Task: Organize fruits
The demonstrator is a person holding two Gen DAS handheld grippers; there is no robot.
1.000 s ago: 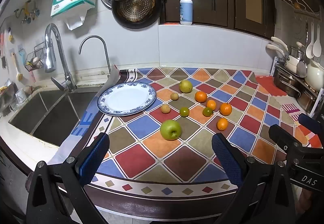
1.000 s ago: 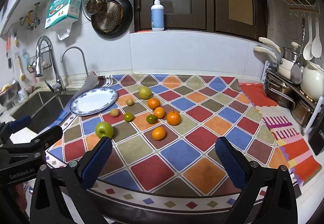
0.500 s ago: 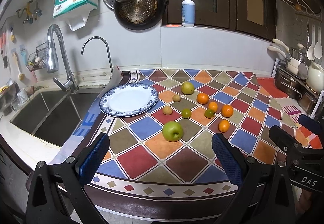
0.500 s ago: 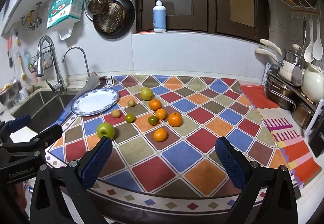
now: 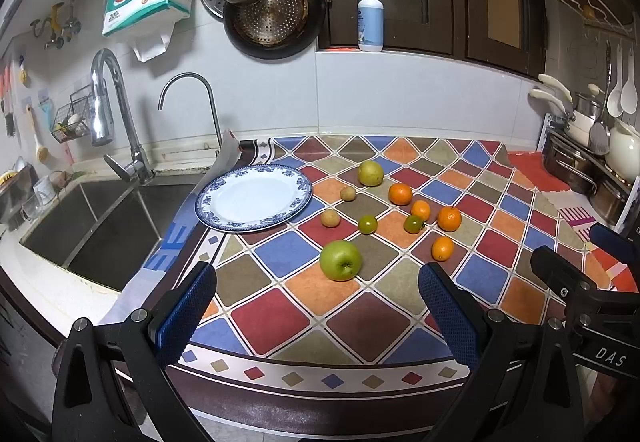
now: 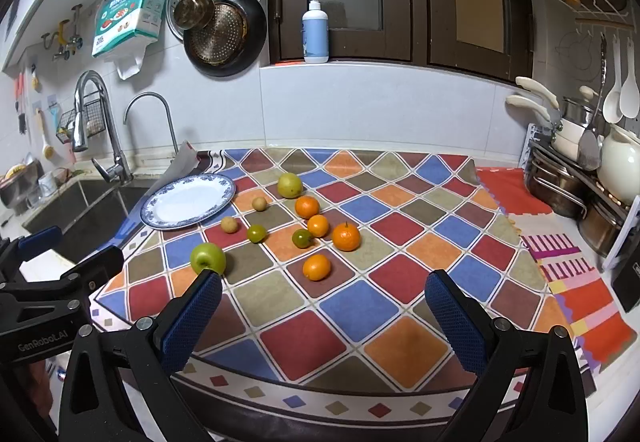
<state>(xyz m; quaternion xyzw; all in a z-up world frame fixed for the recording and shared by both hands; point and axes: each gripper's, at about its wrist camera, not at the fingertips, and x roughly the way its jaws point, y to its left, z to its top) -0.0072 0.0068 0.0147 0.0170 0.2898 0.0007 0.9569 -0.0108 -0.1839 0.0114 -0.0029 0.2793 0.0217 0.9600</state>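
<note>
Fruits still loose on the cloth, plate (image 5: 253, 198) empty – nothing sorted yet.
You've only eased both views closer; left gripper (image 5: 318, 312) and right gripper (image 6: 322, 316) gape wide, holding nothing, green apple (image 5: 340, 260) nearest your left one.

Green apple (image 5: 340, 260): largest fruit, stem dimple facing the camera, nearest the counter's front edge, apart from the others.
Yellow-green fruit (image 5: 370, 173): round, farthest back, near the plate's right rim.
Plate (image 5: 224, 216): white, blue patterned rim, lying flat at left of the fruits, nothing on it.
Tan small fruits (image 5: 330, 218) (image 5: 347, 193): two, just right of the plate.
Green small citrus (image 5: 367, 224) (image 5: 414, 224): two, mid-cluster.
Oranges (image 5: 400, 193) (image 5: 421, 209) (image 5: 449, 218) (image 5: 443, 248): four, right side of the cluster, none touching the plate.
</note>
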